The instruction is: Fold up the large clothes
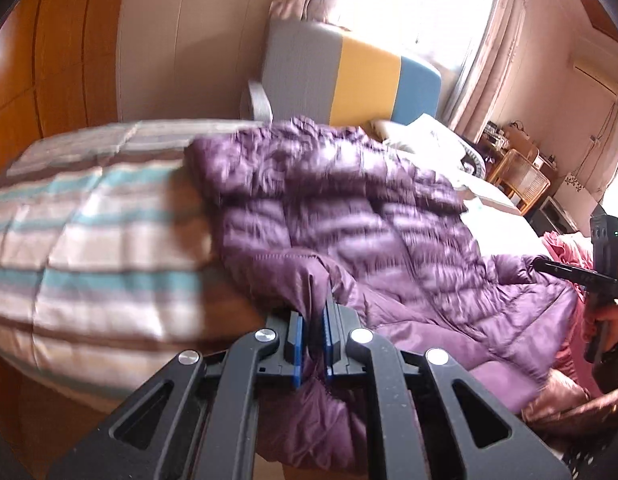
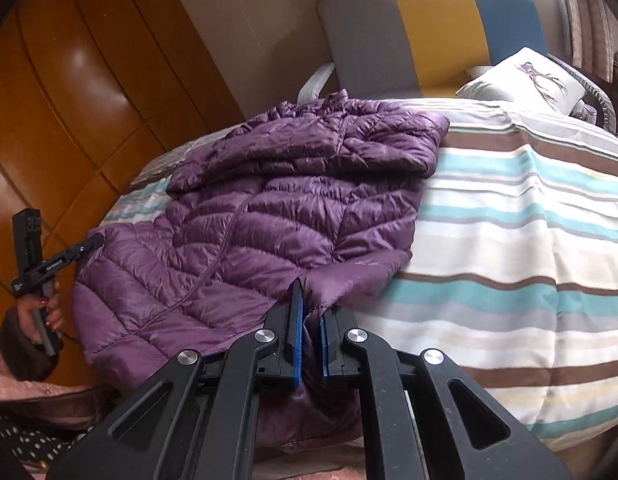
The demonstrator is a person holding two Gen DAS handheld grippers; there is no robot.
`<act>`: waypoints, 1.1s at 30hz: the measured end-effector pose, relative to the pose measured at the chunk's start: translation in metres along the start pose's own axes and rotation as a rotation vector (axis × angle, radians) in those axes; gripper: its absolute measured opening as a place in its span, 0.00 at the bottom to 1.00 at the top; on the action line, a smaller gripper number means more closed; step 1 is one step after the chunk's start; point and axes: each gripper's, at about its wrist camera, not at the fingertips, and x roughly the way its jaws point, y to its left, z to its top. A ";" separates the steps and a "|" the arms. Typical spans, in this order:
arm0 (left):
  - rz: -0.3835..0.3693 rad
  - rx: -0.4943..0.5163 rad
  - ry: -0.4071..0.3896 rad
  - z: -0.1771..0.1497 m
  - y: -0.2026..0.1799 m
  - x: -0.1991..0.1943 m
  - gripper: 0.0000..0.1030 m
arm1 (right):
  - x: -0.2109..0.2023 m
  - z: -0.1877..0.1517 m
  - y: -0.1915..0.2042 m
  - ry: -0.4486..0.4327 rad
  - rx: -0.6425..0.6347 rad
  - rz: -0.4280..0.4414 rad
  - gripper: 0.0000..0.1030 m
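Purple quilted down jacket (image 2: 269, 220) lies spread on the striped bed quilt (image 2: 509, 240); left hand-held gripper (image 1: 314, 316) and right hand-held gripper (image 2: 309, 312) each pinch its hem; lift both corners evenly, keeping the slippery fabric taut.

Light: daylight from the window (image 1: 421, 4), blown out white.
Glare: sheen on the wooden wardrobe (image 2: 89, 92).
Blur: left wrist view smeared; right wrist view sharp.
Edges: fisheye bending, dark corners.
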 end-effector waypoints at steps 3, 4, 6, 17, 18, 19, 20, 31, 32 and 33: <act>0.005 0.000 -0.025 0.023 0.002 0.012 0.07 | -0.001 0.022 -0.003 -0.043 -0.004 -0.010 0.06; 0.005 -0.004 -0.028 0.029 0.003 0.016 0.07 | 0.001 0.029 -0.004 -0.054 0.003 -0.008 0.06; 0.011 -0.013 -0.033 0.045 0.007 0.030 0.07 | 0.005 0.043 -0.009 -0.068 0.019 -0.007 0.06; 0.057 -0.121 0.045 0.097 0.040 0.118 0.08 | 0.079 0.113 -0.057 -0.043 0.187 -0.035 0.06; 0.062 -0.134 0.057 0.100 0.043 0.128 0.11 | 0.086 0.115 -0.061 -0.037 0.200 -0.043 0.06; 0.067 -0.143 0.061 0.100 0.046 0.134 0.12 | 0.095 0.118 -0.066 -0.030 0.216 -0.048 0.06; 0.071 -0.159 0.064 0.101 0.049 0.141 0.14 | 0.103 0.119 -0.071 -0.025 0.233 -0.040 0.07; 0.145 -0.295 -0.069 0.118 0.085 0.152 0.84 | 0.119 0.128 -0.120 -0.127 0.460 0.059 0.40; 0.152 -0.288 -0.066 0.119 0.086 0.152 0.84 | 0.116 0.130 -0.120 -0.143 0.443 0.046 0.43; 0.162 -0.277 -0.064 0.119 0.086 0.153 0.84 | 0.113 0.131 -0.119 -0.153 0.428 0.037 0.46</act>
